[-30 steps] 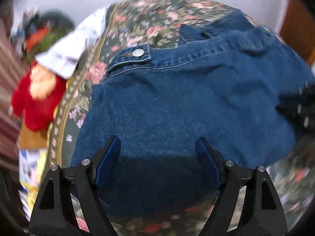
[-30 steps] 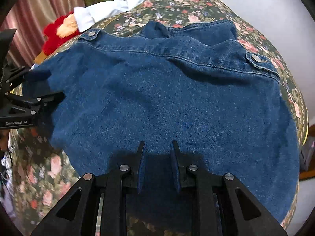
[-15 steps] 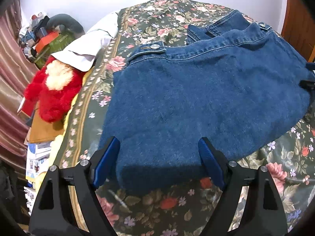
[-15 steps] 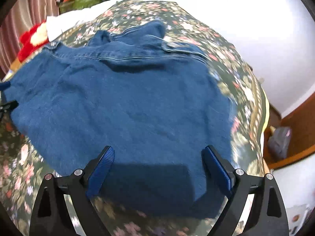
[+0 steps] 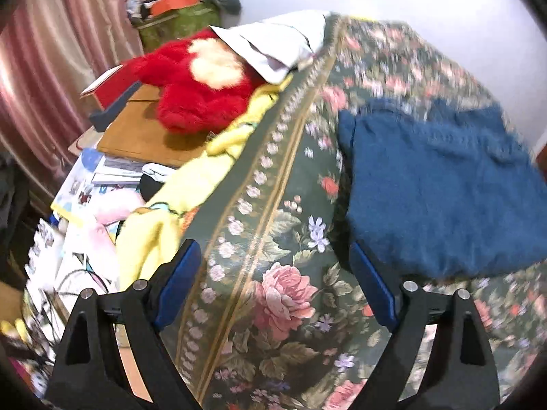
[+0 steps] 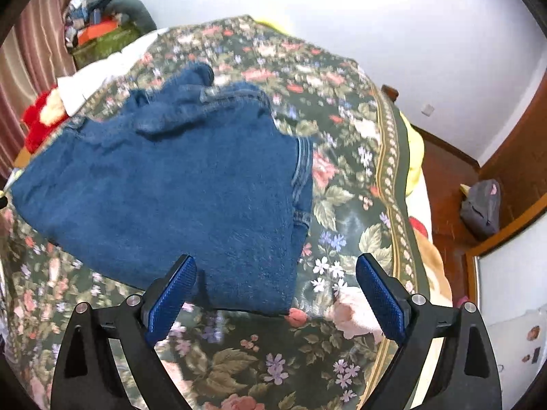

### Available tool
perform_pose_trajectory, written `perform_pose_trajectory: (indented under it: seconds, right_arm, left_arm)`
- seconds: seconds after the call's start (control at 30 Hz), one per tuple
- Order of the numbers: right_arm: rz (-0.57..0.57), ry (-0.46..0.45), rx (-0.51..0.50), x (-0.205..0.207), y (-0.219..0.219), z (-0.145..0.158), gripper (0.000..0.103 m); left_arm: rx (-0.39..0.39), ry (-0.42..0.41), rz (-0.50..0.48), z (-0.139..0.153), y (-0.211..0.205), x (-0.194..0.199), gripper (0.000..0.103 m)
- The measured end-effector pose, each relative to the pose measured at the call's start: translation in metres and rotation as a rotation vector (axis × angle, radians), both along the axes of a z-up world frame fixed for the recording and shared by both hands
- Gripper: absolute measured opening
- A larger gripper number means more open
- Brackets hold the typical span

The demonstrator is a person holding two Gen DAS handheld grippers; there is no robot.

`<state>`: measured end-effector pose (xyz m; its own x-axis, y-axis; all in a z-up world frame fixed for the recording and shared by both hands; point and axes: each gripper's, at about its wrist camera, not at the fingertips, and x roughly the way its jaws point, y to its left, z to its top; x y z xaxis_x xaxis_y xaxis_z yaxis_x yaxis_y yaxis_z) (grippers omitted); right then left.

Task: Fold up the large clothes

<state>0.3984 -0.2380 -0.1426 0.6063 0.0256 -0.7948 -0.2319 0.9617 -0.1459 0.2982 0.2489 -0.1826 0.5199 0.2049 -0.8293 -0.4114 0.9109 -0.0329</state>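
A blue denim jacket (image 5: 444,188) lies folded on the floral bedspread (image 5: 273,205). In the left wrist view it sits to the right of and beyond my left gripper (image 5: 273,256). That gripper's jaws are opening, with only bedspread between them. In the right wrist view the jacket (image 6: 164,184) spreads across the left and centre, its near hem just past the blue pads. My right gripper (image 6: 277,263) hovers open above that hem's right corner. Its left finger (image 6: 171,294) overlaps the denim's edge in the picture, and nothing is gripped.
A red plush toy (image 5: 191,92), a white cloth (image 5: 273,44), a yellow blanket (image 5: 191,184) and a wooden board (image 5: 143,133) with papers crowd the bed's left side. A grey bag (image 6: 480,208) sits on the floor at the right, by wooden trim and a white wall.
The right jaws, nearly shut over the denim a second ago, have spread wide and drawn back. The left gripper has swung left off the jacket to the bed's border.
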Motion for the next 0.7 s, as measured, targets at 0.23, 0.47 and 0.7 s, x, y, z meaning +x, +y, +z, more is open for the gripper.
perform_pose_trajectory:
  seconds: [0.23, 0.47, 0.7]
  right_arm:
    - [0.042, -0.089, 0.104, -0.004, 0.042, 0.031, 0.097]
    - [0.150, -0.025, -0.005, 0.014, 0.104, -0.011, 0.100]
    - [0.171, 0.062, -0.094, 0.031, 0.119, -0.069, 0.103]
  left_arm:
    - [-0.199, -0.133, 0.050, 0.019, -0.018, -0.005, 0.090]
    - [-0.529, -0.101, 0.046, -0.031, -0.066, 0.016, 0.090]
    - [-0.658, -0.082, 0.067, -0.072, -0.090, 0.037, 0.089]
